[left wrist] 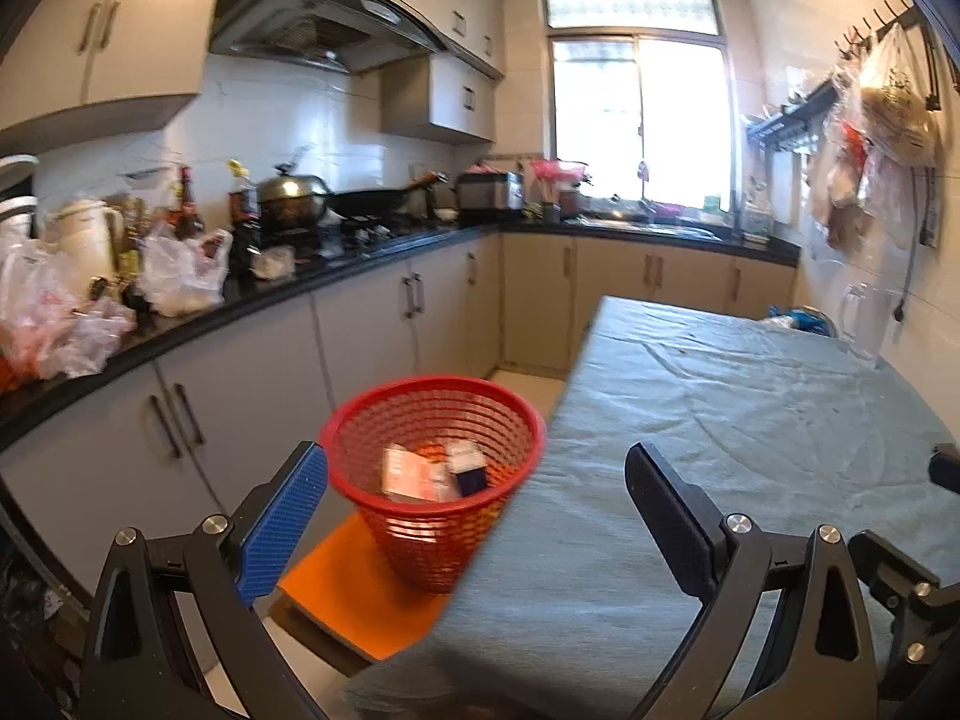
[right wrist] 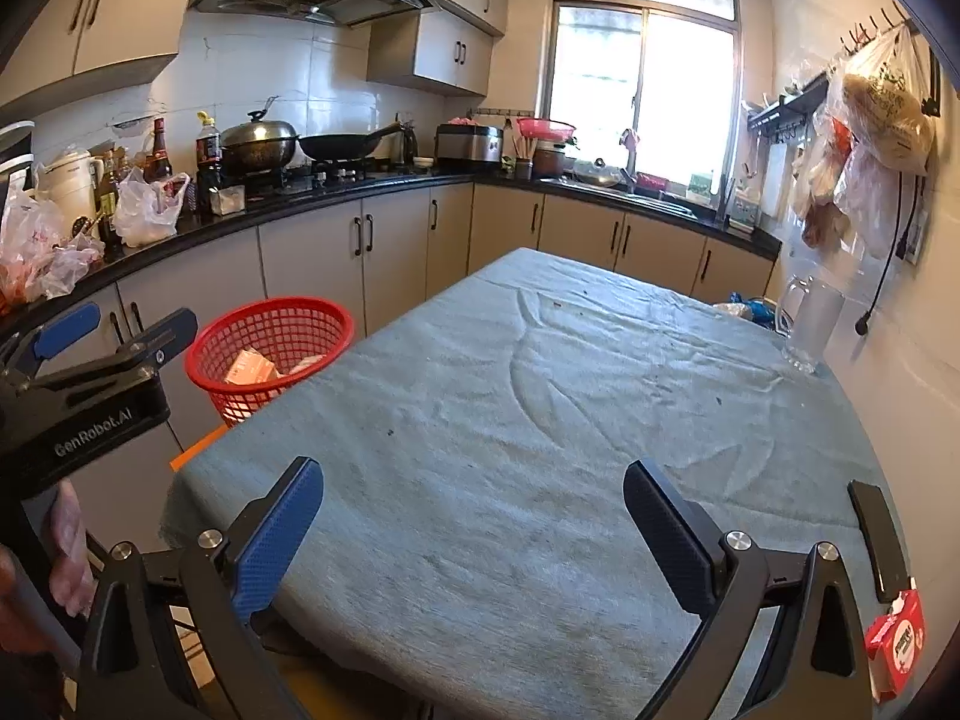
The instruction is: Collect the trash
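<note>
- My right gripper [right wrist: 474,531] hangs spread wide over the table [right wrist: 480,408], nothing between its textured pads, one blue, one black.
- Beside it at the table's near right corner lies a red-and-white carton [right wrist: 897,639]; its print is too blurred to read.
- My left gripper [left wrist: 477,516] is likewise released; its body reads "GenRobot.AI".
- The table cloth is wrinkled grey-green fabric.
- Left of the table, a red plastic mesh basket [left wrist: 432,480] stands on an orange seat [left wrist: 354,594], holding small boxes [left wrist: 420,474].
- At the table's far right stands a clear glass mug [right wrist: 807,324].
</note>
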